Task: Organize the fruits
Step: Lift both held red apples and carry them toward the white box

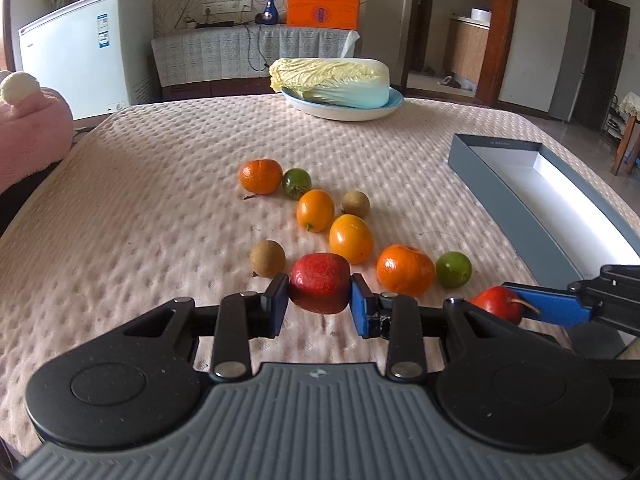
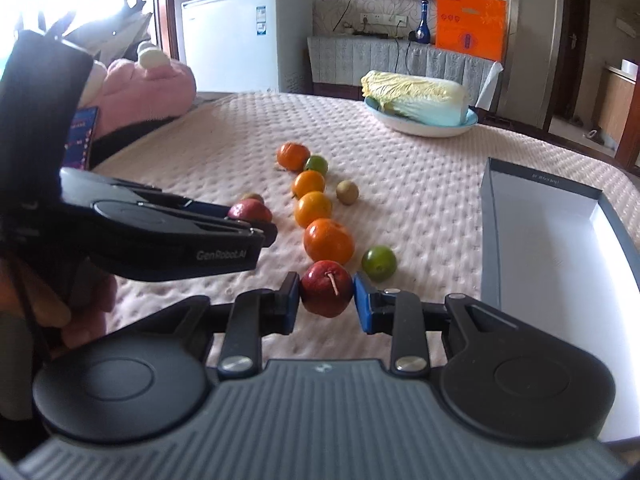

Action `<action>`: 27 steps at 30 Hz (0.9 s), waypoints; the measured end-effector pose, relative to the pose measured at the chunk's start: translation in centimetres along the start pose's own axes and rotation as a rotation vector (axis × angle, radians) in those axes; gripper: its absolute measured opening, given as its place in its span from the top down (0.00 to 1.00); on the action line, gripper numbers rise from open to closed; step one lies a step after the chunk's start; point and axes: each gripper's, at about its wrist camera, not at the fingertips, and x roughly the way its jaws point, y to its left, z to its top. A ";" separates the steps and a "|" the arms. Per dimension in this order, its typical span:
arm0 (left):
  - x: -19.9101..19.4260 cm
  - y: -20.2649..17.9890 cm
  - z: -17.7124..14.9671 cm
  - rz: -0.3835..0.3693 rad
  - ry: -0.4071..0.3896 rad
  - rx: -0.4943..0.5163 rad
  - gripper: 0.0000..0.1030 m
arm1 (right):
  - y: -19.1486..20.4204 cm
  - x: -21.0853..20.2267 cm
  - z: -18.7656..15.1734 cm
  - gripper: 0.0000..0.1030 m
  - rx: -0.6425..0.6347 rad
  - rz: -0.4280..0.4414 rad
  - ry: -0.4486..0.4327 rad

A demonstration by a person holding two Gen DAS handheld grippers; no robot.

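My left gripper (image 1: 319,296) is shut on a small red fruit (image 1: 319,288) just above the quilted tablecloth. My right gripper (image 2: 326,295) is shut on a second red fruit with a stem (image 2: 326,294); the left wrist view shows that fruit (image 1: 498,303) at the lower right. Loose on the cloth beyond lie several fruits: two tangerines (image 1: 405,269) (image 1: 260,176), two yellow-orange kumquats (image 1: 351,238) (image 1: 315,210), two green limes (image 1: 453,269) (image 1: 297,183) and two brown longans (image 1: 267,258) (image 1: 355,203). In the right wrist view my left gripper (image 2: 256,220) reaches in from the left.
A long grey box (image 1: 516,200) with a white inside lies open at the right, also seen from the right wrist (image 2: 540,240). A napa cabbage (image 1: 332,80) rests on a pale blue plate (image 1: 344,112) at the far edge. A pink plush toy (image 1: 28,136) sits at the left.
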 end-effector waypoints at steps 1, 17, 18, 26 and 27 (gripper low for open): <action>-0.1 -0.1 0.2 0.003 0.000 -0.008 0.63 | -0.3 -0.1 0.0 0.68 0.012 -0.002 -0.001; 0.5 -4.3 3.2 -0.035 -0.048 0.036 0.63 | -2.3 -1.0 0.4 0.68 0.075 -0.002 -0.007; 0.5 -4.2 3.3 -0.037 -0.049 0.035 0.63 | -2.4 -1.0 0.5 0.68 0.078 -0.003 -0.007; 0.0 -3.1 2.9 -0.023 -0.044 0.050 0.63 | -1.7 -0.8 0.7 0.68 0.075 0.009 -0.005; -0.1 -3.0 2.9 -0.023 -0.044 0.047 0.63 | -1.5 -0.9 0.7 0.68 0.069 0.010 -0.006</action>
